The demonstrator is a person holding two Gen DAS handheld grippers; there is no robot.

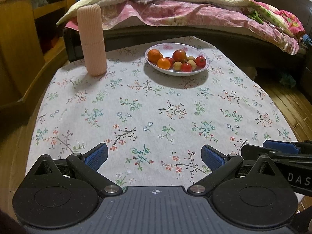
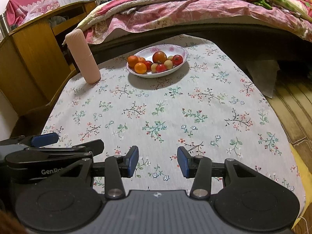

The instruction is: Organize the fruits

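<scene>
At 12 o'clock sat the fruit bowl (image 1: 176, 72), so left gripper (image 1: 154, 157) and right gripper (image 2: 158, 160) waited empty, fingers wide, ready to reach.

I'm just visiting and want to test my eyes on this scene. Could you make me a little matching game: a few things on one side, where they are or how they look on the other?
Things:
1. bowl
2. pink ribbed container
3. left hand-held gripper
4. quilt

Descriptions:
A. stands upright near the table's far left corner
B. open and empty over the near part of the flowered tablecloth
C. white, holds oranges and red fruits
D. heaped on the bed behind the table

Pairs: 1-C, 2-A, 3-B, 4-D
</scene>
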